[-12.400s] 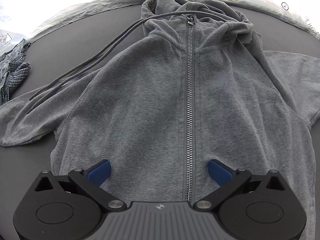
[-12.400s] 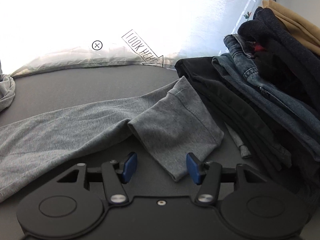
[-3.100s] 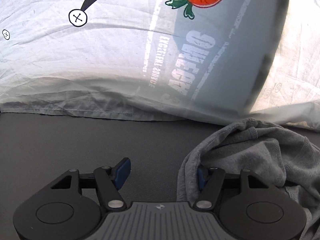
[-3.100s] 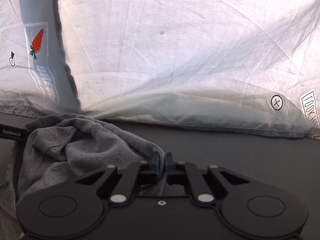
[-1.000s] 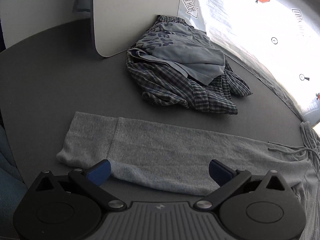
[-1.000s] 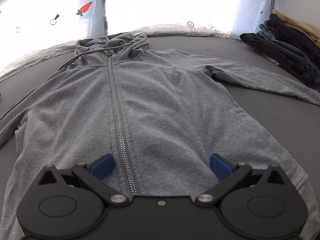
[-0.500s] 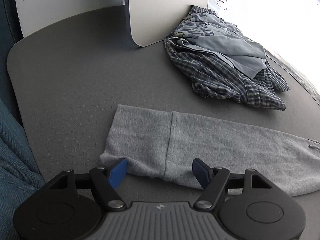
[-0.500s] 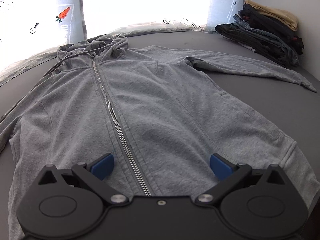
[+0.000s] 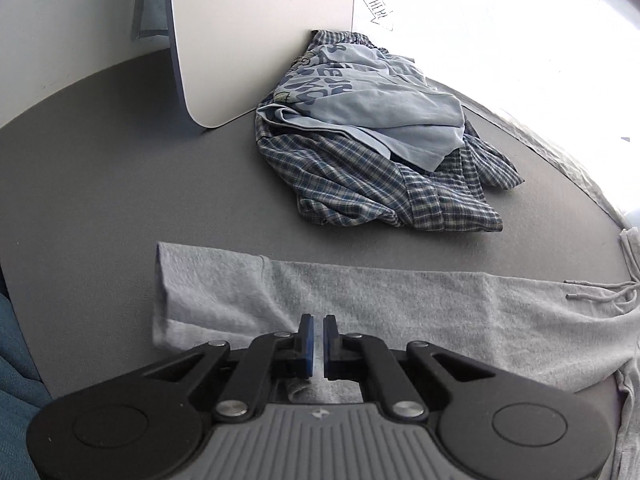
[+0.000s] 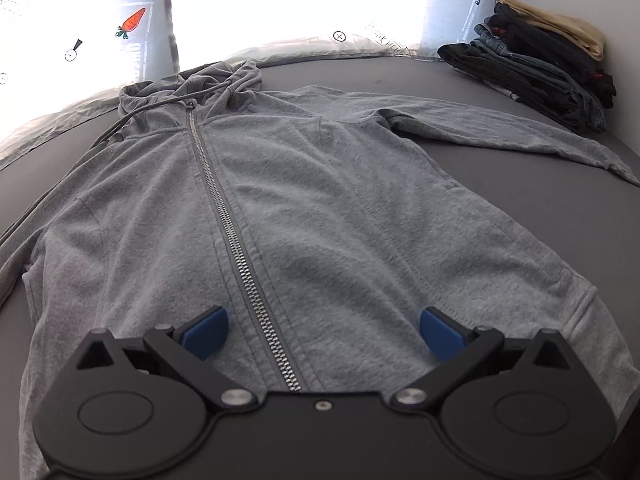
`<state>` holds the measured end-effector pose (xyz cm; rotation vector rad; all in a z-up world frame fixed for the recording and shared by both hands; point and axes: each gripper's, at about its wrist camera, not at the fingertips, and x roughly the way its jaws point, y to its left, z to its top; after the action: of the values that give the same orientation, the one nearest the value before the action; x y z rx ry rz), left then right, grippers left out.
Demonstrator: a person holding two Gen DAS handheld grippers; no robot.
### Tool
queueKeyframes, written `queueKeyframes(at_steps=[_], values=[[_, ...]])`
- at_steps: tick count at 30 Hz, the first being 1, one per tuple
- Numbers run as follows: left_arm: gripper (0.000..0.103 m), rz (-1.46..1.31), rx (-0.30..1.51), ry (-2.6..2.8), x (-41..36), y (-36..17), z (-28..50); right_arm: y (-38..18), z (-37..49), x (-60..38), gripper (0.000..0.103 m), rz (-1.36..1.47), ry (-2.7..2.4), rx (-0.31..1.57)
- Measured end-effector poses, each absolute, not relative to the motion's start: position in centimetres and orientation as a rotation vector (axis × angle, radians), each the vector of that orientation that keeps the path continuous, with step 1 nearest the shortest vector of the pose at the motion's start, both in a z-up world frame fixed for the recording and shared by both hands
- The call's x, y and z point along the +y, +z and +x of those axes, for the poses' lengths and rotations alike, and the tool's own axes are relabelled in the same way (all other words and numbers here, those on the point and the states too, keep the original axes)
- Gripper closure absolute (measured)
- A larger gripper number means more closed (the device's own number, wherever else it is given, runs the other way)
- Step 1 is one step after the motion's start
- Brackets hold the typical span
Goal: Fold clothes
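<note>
Left wrist view first: the left gripper (image 9: 319, 334) has just snapped its blue fingers (image 9: 307, 336) together, and they pinch the near edge of the grey hoodie's sleeve (image 9: 360, 300). A fold of grey cloth bunches up right between and under the pads. The sleeve runs flat across the dark tabletop (image 9: 100, 168), its cuff (image 9: 208, 284) to the left of the gripper with a seam line marking it off. To the right of the gripper the sleeve widens toward the body, where the drawstring ends (image 9: 600, 292) lie on it. Beyond the sleeve sits a crumpled pile, a plaid shirt (image 9: 380, 184) with a pale blue garment (image 9: 372, 96) on top, apart from the sleeve by a strip of bare tabletop. A white board (image 9: 260, 40) stands just left of that pile. Left of the cuff the tabletop is bare out to its rounded edge.

Over to the right wrist view: the right gripper (image 10: 322, 330) hangs above the hoodie (image 10: 320, 208) with its fingers (image 10: 206, 332) spread wide, nothing between them but the zipper (image 10: 228, 216) running up the middle. The hoodie lies front up and zipped, hood (image 10: 200, 80) at the far end near the white sheet (image 10: 48, 120), fabric fairly smooth with soft ripples. Its other sleeve (image 10: 500, 132) stretches out to the right of the body, ending near a stack of folded dark clothes (image 10: 540, 64) at the far right corner. Bare tabletop lies between that sleeve and the hem.
</note>
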<state>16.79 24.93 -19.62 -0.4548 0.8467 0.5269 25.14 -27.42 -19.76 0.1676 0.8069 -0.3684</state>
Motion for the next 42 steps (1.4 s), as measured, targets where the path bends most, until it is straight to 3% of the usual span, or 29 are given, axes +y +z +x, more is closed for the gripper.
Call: queueKeyframes(at_steps=[5, 8, 10, 17, 28, 32, 34, 42], values=[[0.101, -0.339, 0.809, 0.394, 20.3, -17.6, 19.4, -19.9, 24.9, -27.6, 0.000, 0.150, -0.339, 0.785], [0.088, -0.303, 0.811, 0.393, 18.8, -17.6, 19.7, -19.9, 25.0, -27.7, 0.000, 0.145, -0.324, 0.790], [0.080, -0.368, 0.844, 0.424, 19.7, -18.5, 19.4, -19.9, 25.1, -27.8, 0.000, 0.143, -0.316, 0.795], [0.073, -0.771, 0.889, 0.555, 25.7, -21.3, 15.0, -20.0, 25.0, -27.8, 0.000, 0.139, -0.310, 0.788], [0.065, -0.869, 0.864, 0.676, 30.1, -22.4, 11.5, -19.9, 25.0, -27.7, 0.000, 0.149, -0.332, 0.791], [0.068, -0.856, 0.853, 0.698, 30.1, -22.5, 12.0, -19.9, 25.0, -27.6, 0.000, 0.156, -0.342, 0.795], [0.093, -0.816, 0.869, 0.691, 30.0, -22.5, 12.5, -19.9, 25.0, -27.6, 0.000, 0.157, -0.343, 0.795], [0.094, -0.681, 0.785, 0.607, 27.5, -18.9, 14.4, -19.2, 25.8, -28.6, 0.000, 0.164, -0.273, 0.886]])
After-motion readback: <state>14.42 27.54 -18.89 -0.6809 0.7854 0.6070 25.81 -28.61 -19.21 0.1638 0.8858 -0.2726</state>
